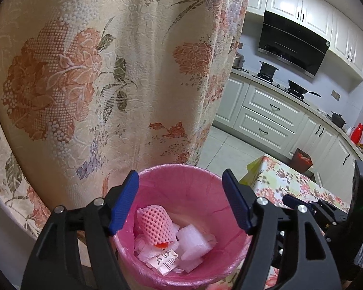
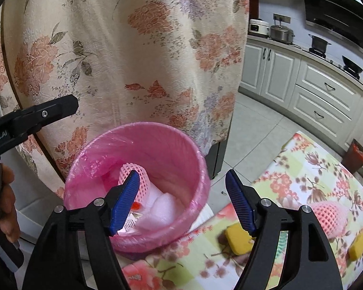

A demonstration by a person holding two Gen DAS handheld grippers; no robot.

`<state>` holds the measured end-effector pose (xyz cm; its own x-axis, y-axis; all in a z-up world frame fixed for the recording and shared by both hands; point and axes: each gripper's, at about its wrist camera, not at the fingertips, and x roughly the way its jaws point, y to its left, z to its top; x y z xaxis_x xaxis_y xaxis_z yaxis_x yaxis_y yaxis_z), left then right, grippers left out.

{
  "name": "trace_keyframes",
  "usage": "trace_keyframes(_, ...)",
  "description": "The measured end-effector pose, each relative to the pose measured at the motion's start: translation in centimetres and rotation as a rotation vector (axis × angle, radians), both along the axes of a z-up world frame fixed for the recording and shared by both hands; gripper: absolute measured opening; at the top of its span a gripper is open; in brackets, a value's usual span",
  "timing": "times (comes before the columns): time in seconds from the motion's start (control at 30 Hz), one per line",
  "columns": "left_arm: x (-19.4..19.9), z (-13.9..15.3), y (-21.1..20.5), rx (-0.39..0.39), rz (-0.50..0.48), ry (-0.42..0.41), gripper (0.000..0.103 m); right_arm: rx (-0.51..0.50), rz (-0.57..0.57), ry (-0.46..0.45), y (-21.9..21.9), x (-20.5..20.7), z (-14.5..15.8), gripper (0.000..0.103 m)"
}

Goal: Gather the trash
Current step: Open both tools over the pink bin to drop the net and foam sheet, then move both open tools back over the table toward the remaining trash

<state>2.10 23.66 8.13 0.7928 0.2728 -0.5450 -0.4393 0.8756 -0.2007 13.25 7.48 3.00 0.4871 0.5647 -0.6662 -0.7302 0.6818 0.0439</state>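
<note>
Floral curtain (image 1: 89, 77) hangs at the far side. Worktop (image 2: 302, 169) with floral cloth on the right. Pink-lined bin (image 2: 196, 169) just left of it, holding a pink foam net (image 1: 155, 224), white foam pieces (image 1: 193, 241) and a wrapper (image 1: 165, 261). On the worktop: another foam net (image 2: 326, 217), two yellow sponges (image 2: 237, 239). Left claw (image 1: 181, 200) over the bin, jaws apart, empty. Right claw (image 2: 182, 199) at the bin's right rim, jaws apart, empty.
</note>
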Motion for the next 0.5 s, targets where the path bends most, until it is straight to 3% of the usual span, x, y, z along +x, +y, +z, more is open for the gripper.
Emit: trace_keyframes(0.5, 0.3, 0.4, -3.3, 0.011, -0.059, -0.007, 0.069, 0.01, -0.092, -0.001, -6.9, -1.0, 0.2, 0.07)
